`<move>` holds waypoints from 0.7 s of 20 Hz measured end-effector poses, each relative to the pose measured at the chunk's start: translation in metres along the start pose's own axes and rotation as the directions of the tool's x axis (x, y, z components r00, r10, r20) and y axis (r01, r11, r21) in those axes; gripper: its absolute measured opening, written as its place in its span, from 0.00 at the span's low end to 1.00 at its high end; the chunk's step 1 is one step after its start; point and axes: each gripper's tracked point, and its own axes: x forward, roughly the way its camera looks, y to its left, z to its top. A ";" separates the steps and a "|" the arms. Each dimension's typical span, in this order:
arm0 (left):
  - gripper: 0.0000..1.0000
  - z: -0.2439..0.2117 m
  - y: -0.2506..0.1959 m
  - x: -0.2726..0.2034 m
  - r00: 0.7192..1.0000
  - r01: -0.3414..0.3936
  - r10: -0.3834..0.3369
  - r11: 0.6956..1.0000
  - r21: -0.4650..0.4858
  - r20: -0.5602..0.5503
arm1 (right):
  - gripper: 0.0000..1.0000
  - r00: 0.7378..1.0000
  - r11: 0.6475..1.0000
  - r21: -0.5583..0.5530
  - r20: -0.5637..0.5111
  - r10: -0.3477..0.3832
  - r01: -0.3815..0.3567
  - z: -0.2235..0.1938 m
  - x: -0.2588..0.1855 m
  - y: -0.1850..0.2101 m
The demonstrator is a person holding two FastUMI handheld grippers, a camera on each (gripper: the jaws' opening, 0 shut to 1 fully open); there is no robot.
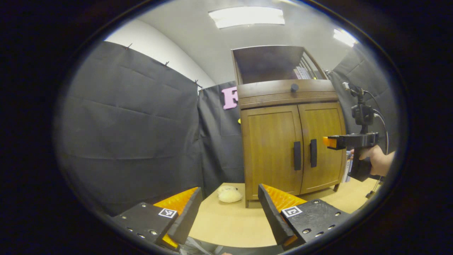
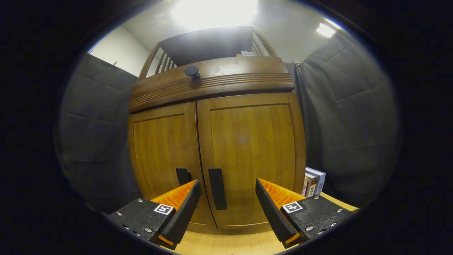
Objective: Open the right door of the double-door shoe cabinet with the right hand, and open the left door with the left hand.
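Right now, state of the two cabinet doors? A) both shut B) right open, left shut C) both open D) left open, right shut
A: in the right gripper view the left door and right door both sit flush, meeting at the centre seam, with the open right tongs short of the right door's handle.

The shoe cabinet [image 1: 292,141] stands on the floor [image 1: 230,223] against the booth wall. A soft toy [image 1: 229,194] lies left of its base; books [image 2: 313,182] stand at its right side. A knob [image 2: 193,72] sits above both shut doors.
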 end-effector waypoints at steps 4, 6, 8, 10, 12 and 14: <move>0.97 -0.005 0.006 0.000 0.999 -0.038 0.038 0.999 0.008 -0.010 | 0.95 0.999 1.000 0.025 -0.035 0.013 -0.012 -0.007 0.030 0.011; 0.97 -0.007 0.008 0.001 0.999 -0.051 0.051 0.999 0.013 -0.015 | 0.95 0.998 1.000 0.024 -0.054 0.021 -0.019 -0.012 0.044 0.015; 0.97 -0.008 0.011 0.001 0.998 -0.065 0.065 0.998 0.019 -0.018 | 0.95 0.997 1.000 0.001 -0.080 0.023 -0.023 -0.022 0.057 0.016; 0.97 -0.013 0.013 0.002 0.997 -0.076 0.076 0.997 0.020 -0.021 | 0.95 0.994 1.000 -0.017 -0.106 0.019 -0.021 -0.035 0.067 0.017; 0.97 -0.017 0.015 0.003 0.996 -0.084 0.085 0.996 0.024 -0.026 | 0.89 0.993 0.999 -0.030 -0.119 0.017 -0.021 -0.044 0.076 0.017; 0.97 -0.016 0.017 0.002 0.995 -0.094 0.094 0.995 0.030 -0.027 | 0.89 0.991 0.999 -0.032 -0.133 0.018 -0.022 -0.048 0.083 0.021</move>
